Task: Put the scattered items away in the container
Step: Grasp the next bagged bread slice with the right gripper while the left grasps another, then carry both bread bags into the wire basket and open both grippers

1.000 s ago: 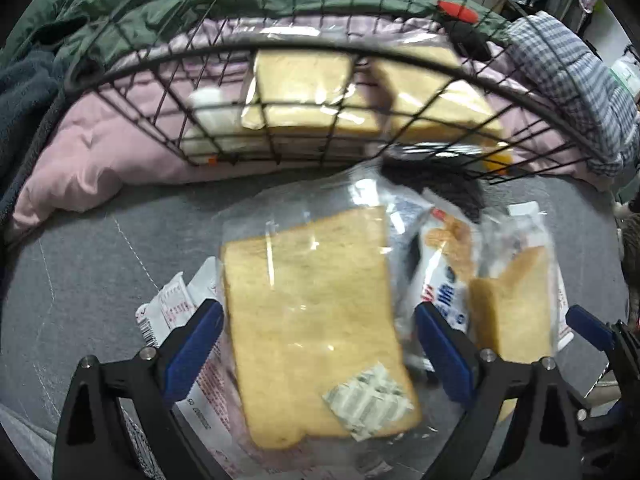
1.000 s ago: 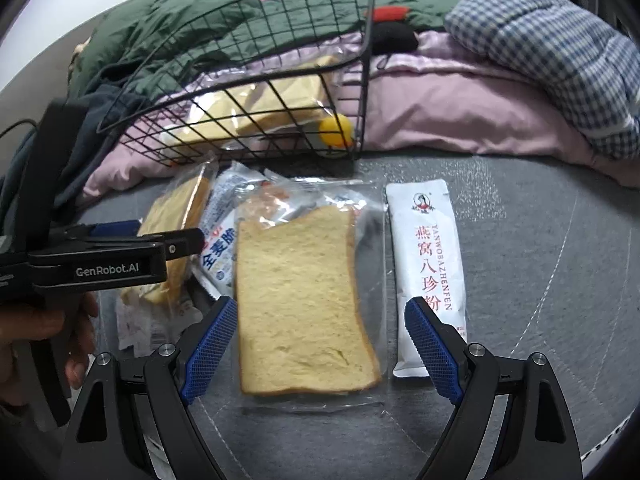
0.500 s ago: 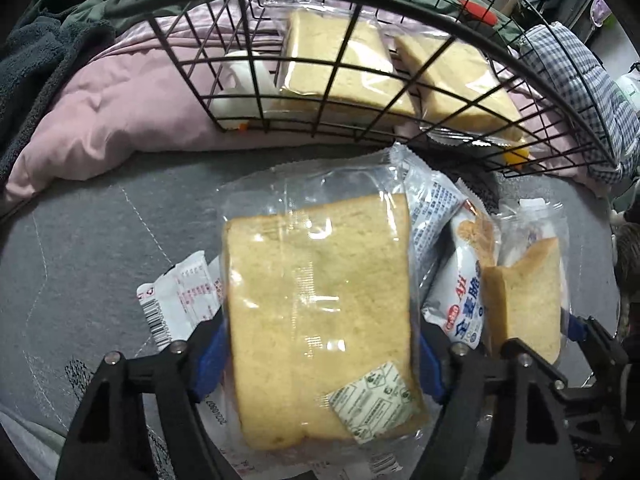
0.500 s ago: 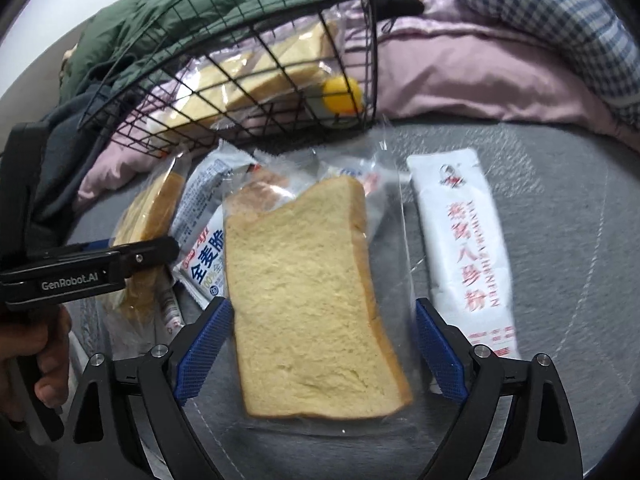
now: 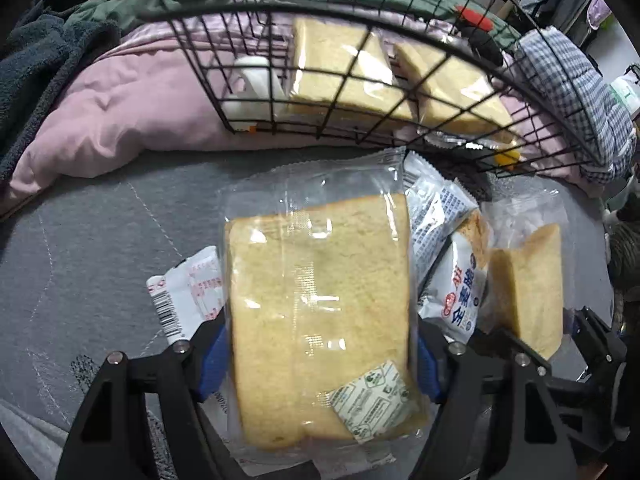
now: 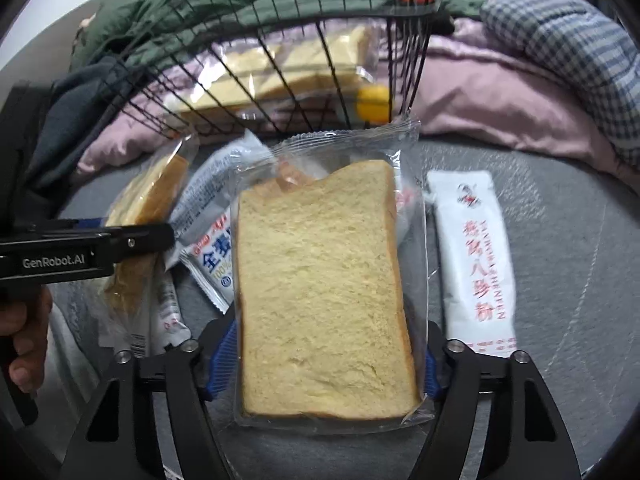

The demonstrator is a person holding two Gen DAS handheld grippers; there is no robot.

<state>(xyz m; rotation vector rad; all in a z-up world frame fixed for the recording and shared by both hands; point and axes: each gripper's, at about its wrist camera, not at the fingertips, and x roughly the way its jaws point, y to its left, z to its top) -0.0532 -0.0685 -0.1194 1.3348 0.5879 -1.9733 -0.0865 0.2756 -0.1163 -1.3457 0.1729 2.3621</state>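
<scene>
Left tongs [image 5: 318, 354]: blue pads pinching a clear crinkled bag of brown-crusted bread [image 5: 320, 312], flat rectangular slices, printed label at the near corner. One second earlier these tongs stood spread either side of it.

Right tongs [image 6: 326, 364]: pads pressed onto the sides of a second clear bag holding a pale slice [image 6: 322, 292], soft porous crumb, notched top edge. Earlier these too were spread wide; the bag now looks lifted a little off the grey fabric [image 6: 560, 280], though the fisheye makes that hard to judge.

Just beside, on the grey fabric: a long white sachet [image 6: 472, 260] with red characters, flat, to the right; a blue-and-white printed packet [image 6: 212, 248] to the left, lying under the bag's edge.

Farther: black wire basket [image 6: 320, 76], open grid, with wrapped bread slices and a small yellow round object inside. It fills more of both views than before.

Behind: pink quilt [image 6: 480, 96], checked cloth [image 6: 568, 52], green jacket [image 6: 168, 12].
</scene>
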